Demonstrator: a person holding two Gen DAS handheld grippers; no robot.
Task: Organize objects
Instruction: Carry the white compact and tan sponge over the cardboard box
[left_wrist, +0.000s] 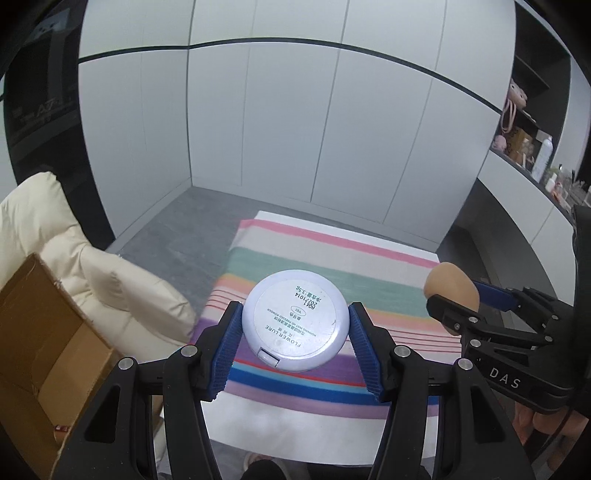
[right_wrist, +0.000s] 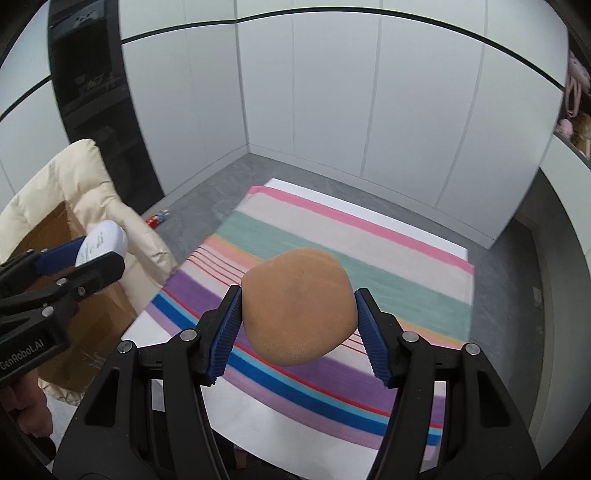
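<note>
My left gripper (left_wrist: 295, 325) is shut on a round pale-lilac powder compact (left_wrist: 295, 319), held label side up above the striped cloth (left_wrist: 332, 258). My right gripper (right_wrist: 298, 314) is shut on a tan makeup sponge (right_wrist: 298, 310), also held above the striped cloth (right_wrist: 369, 266). In the left wrist view the right gripper (left_wrist: 454, 299) with the sponge (left_wrist: 450, 284) is at the right. In the right wrist view the left gripper (right_wrist: 92, 254) with the compact (right_wrist: 101, 242) is at the left, over the cardboard box (right_wrist: 55, 236).
An open cardboard box (left_wrist: 40, 332) and a cream padded jacket (left_wrist: 92, 269) lie left of the cloth. A small red item (right_wrist: 157, 218) lies on the grey floor. White cabinet doors (left_wrist: 295, 129) stand behind. Shelves with bottles (left_wrist: 541, 158) are at the right.
</note>
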